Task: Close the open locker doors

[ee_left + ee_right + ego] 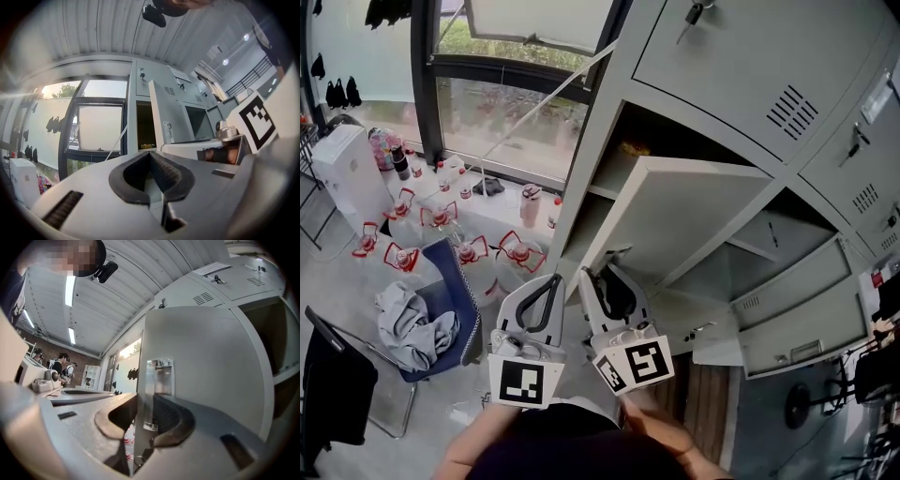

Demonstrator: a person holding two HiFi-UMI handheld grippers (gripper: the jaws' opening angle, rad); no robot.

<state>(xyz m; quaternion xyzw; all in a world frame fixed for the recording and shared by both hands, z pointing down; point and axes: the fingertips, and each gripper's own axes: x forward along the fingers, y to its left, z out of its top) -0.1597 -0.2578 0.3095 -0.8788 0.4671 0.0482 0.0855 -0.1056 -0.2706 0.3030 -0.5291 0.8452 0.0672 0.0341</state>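
Observation:
A bank of grey lockers [750,75] fills the right of the head view. One locker door [684,216] stands swung out toward me. My right gripper [598,277] is shut on that door's free edge. In the right gripper view the door [206,362] runs between the two jaws of the right gripper [145,408], beside a small clear label holder [159,376]. My left gripper [549,283] hangs just left of it, shut and holding nothing. In the left gripper view the tips of the left gripper [151,157] meet, with the open door [161,117] ahead.
Further right a second locker door [787,323] stands open below an empty compartment. Several water jugs with red handles [441,220] crowd the floor under the window [506,112]. A blue chair with a grey cloth [417,328] stands at the left. A white appliance [347,173] is beyond.

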